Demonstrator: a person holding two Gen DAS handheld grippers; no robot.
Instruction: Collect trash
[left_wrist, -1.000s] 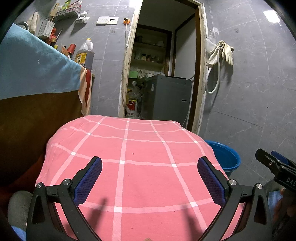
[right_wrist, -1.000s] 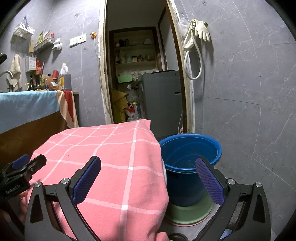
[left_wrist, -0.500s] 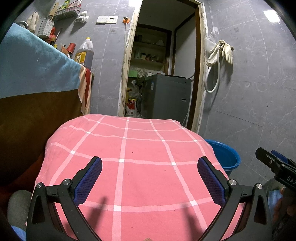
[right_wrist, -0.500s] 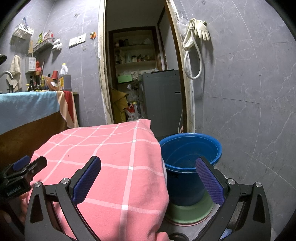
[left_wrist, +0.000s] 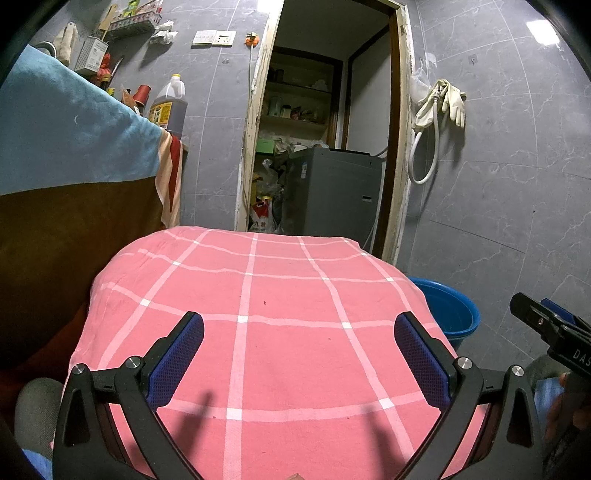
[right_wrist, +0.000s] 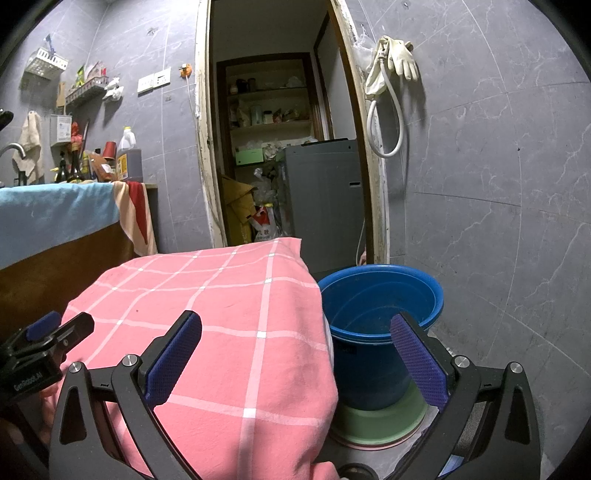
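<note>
Bucket (right_wrist: 380, 295), blue and upright with its mouth facing up, stands on the floor just beside the right edge of the pink checked cloth (left_wrist: 258, 332); it sits in a green basin (right_wrist: 380, 421). No trash can be made out on the cloth in either view. Left gripper (left_wrist: 299, 354) hovers level over the near part of the cloth, fingers pointing forward toward the doorway (left_wrist: 325, 129), jaws wide apart with nothing between them. Right gripper (right_wrist: 295, 354) is held level at about the same height, pointing the same way, jaws also wide and empty; its left finger lies over the cloth's edge, its right finger over the bucket. Each gripper shows at the edge of the other's view, side by side. Grey machine (right_wrist: 321, 199) stands inside the doorway, and rubber gloves (right_wrist: 399, 59) hang on the tiled wall
</note>
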